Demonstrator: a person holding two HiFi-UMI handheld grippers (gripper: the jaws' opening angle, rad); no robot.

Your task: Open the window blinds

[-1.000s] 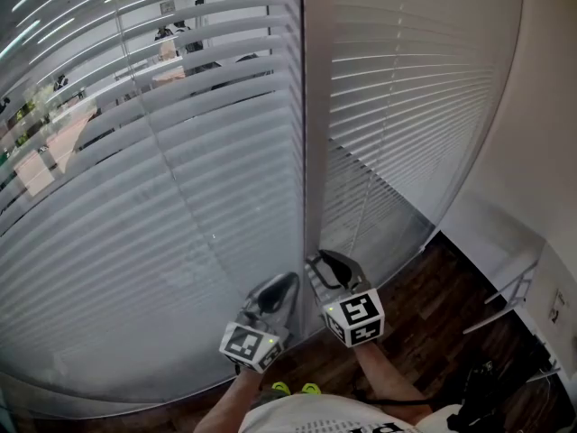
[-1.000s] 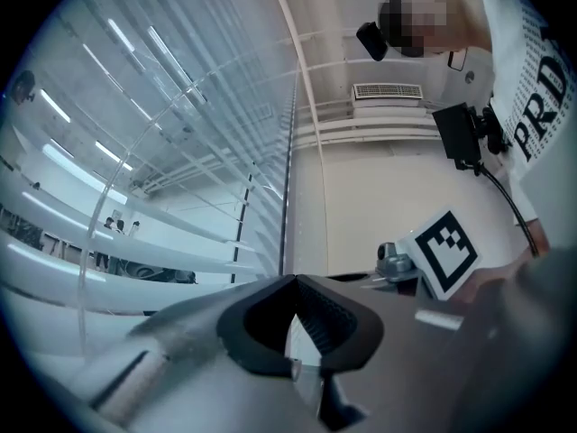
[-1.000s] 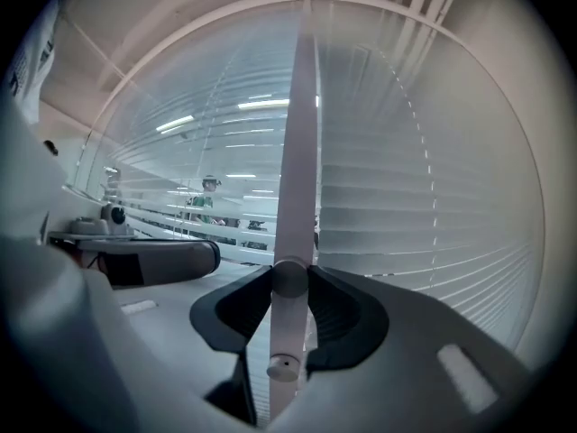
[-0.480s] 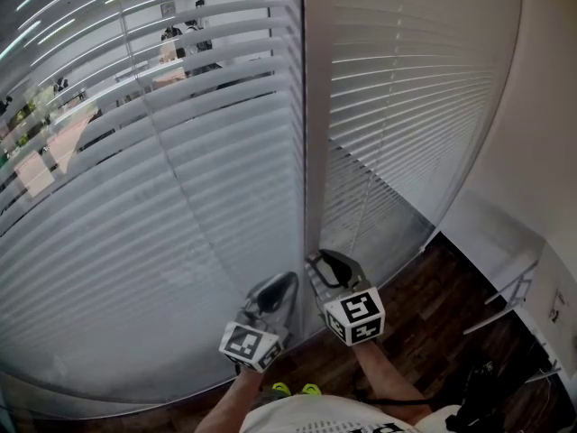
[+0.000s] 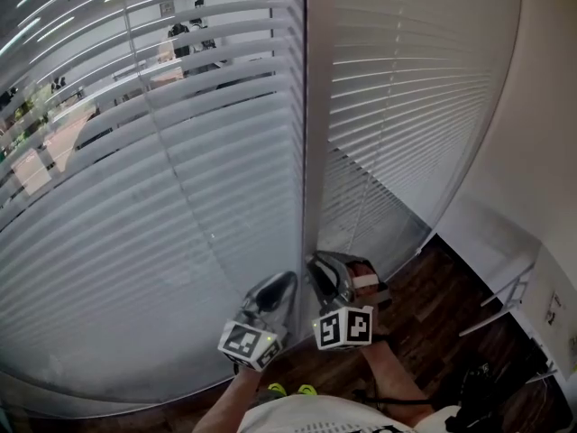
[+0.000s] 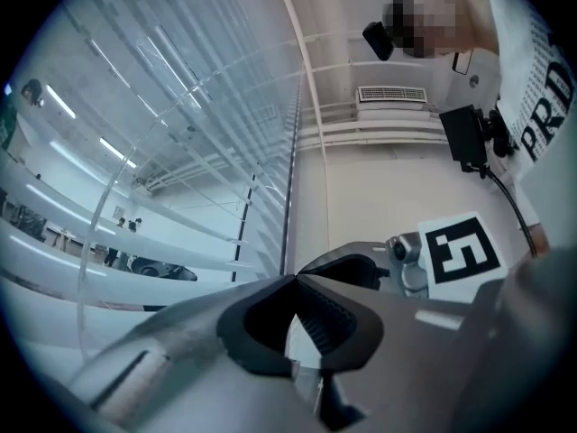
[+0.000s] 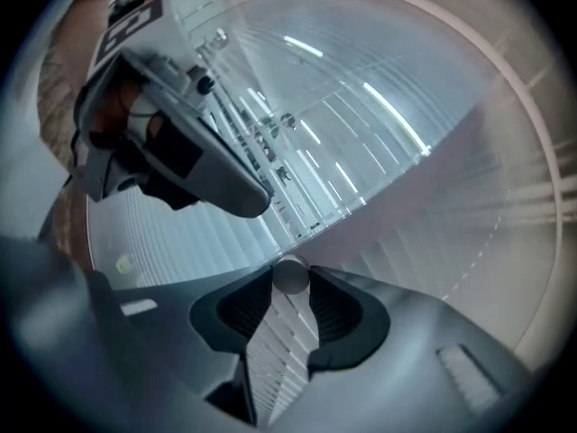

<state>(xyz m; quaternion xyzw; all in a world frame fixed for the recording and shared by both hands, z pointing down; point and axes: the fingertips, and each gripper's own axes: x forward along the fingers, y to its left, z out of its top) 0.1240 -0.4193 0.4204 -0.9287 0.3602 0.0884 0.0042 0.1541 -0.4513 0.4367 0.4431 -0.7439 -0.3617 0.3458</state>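
Observation:
Two white slatted blinds cover the window, a left blind [image 5: 162, 197] and a right blind [image 5: 406, 88], split by a vertical frame post [image 5: 315, 106]. A thin tilt wand [image 5: 363, 201] hangs in front of the right blind. My right gripper [image 5: 317, 264] is by the foot of the post; its jaws are shut on a round clear rod end [image 7: 290, 276], which looks like the wand's tip. My left gripper [image 5: 288, 280] hangs just left of it, jaws shut and empty [image 6: 294, 280]. The left blind's upper slats let a room show through.
A second clear wand [image 5: 171, 124] hangs in front of the left blind. A white wall [image 5: 541, 152] stands at the right. Dark wood floor [image 5: 433, 305] lies below, with a white bracket [image 5: 505, 300] and black gear [image 5: 482, 395] at the lower right.
My right gripper has rolled about its own axis, its marker cube swinging left and down, while staying on the rod end. The left gripper has stayed put.

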